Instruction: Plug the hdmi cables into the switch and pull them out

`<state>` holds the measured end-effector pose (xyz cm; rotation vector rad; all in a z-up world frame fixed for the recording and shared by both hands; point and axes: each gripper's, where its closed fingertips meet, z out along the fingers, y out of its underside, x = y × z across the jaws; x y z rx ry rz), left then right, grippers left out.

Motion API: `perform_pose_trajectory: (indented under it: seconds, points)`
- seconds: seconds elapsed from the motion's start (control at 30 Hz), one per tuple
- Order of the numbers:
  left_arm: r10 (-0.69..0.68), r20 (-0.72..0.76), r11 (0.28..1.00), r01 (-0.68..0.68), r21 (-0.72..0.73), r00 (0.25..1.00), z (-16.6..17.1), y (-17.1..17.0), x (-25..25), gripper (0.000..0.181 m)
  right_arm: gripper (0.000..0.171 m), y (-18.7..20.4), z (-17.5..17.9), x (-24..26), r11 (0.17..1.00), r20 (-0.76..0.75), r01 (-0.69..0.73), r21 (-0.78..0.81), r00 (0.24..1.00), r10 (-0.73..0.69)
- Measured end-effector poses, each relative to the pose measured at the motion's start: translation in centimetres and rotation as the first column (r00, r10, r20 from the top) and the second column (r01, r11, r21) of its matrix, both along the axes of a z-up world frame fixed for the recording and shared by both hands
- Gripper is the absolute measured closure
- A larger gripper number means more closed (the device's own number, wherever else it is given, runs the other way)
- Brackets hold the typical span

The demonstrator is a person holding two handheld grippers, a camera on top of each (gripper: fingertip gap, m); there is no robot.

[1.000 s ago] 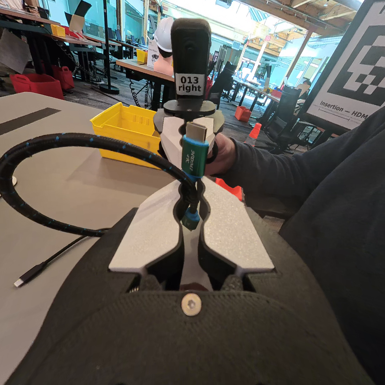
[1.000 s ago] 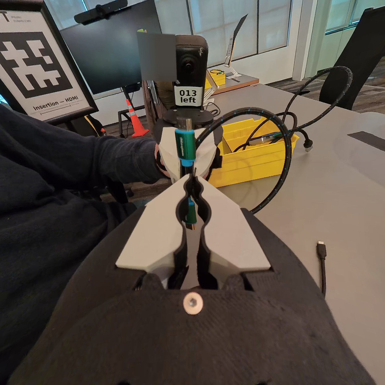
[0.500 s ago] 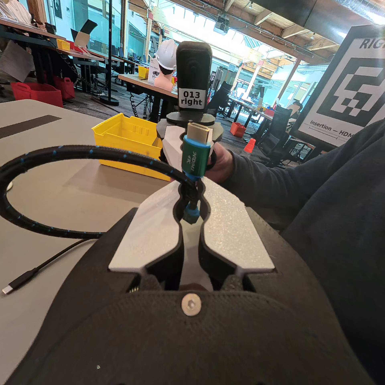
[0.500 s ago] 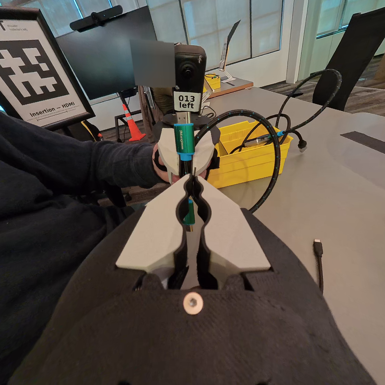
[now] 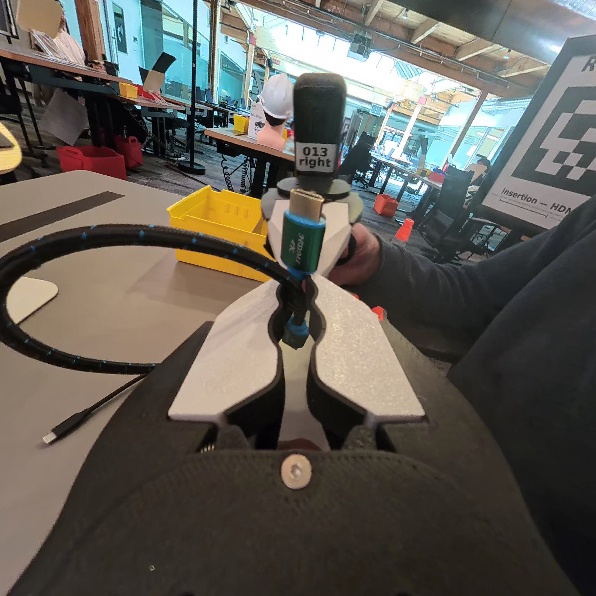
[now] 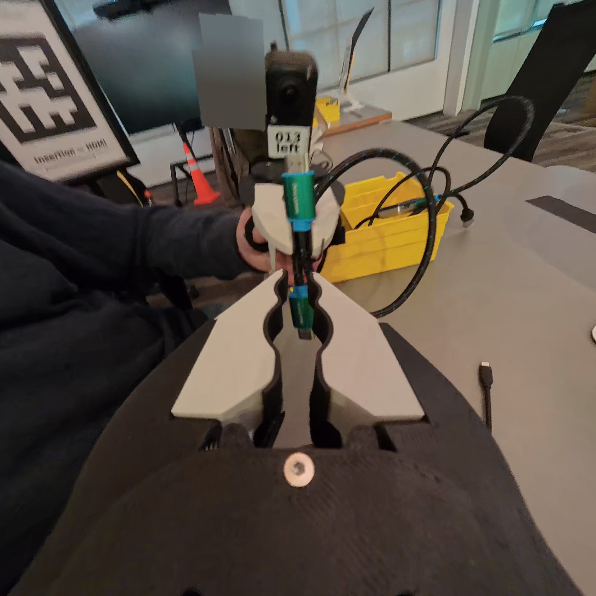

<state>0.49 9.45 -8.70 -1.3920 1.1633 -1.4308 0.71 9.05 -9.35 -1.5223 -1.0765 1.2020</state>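
Note:
A black braided HDMI cable [image 5: 96, 232] loops out to the left over the grey table. One green plug [image 5: 303, 238] stands upright above the meeting fingertips. The other green plug [image 5: 295, 335] hangs down between my left fingers. My left gripper [image 5: 295, 283] is shut on the cable just below the upright plug. My right gripper [image 6: 297, 274] faces it tip to tip, jaws slightly parted and loose around the same cable. In the right wrist view, the upright plug [image 6: 296, 196] is in front of the left gripper and the hanging plug [image 6: 301, 314] is between my fingers. I cannot clearly see a switch.
A yellow bin [image 6: 387, 245] stands behind the grippers and holds more cables and a silver device [image 6: 403, 209]. A thin black cable with a small plug [image 5: 64, 429] lies on the table [image 5: 113, 306]. A person's dark sleeves fill the side off the table.
My right gripper's jaws have parted a little around the cable. Both grippers have tilted and risen slightly, and the right wrist view is now motion-blurred. My left gripper keeps its grip.

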Motion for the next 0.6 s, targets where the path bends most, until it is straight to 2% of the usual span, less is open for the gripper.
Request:
perform_pose_trajectory:
  seconds: [0.1,0.3,0.37,0.6]
  points:
    - [0.000,0.002,1.000,0.001,-0.011,1.000,-0.05,0.03,0.07,0.172,0.162,-0.34,-0.58,-0.59,1.000,0.046,-0.001,0.023,0.999,0.000]
    - [-0.009,-0.004,1.000,0.009,-0.016,1.000,-0.20,-0.34,0.45,0.172,0.163,0.30,-0.54,-0.81,0.999,0.026,0.032,0.007,0.999,-0.033]
    - [-0.006,-0.005,1.000,0.006,-0.016,1.000,-0.23,-0.29,0.46,0.172,0.169,0.13,-0.45,-0.79,1.000,0.018,0.022,0.008,1.000,-0.022]
    - [-0.016,-0.008,1.000,0.015,-0.023,1.000,-0.34,-0.41,0.51,0.172,0.171,0.02,-0.28,-0.85,0.998,0.019,0.025,0.063,0.999,-0.027]
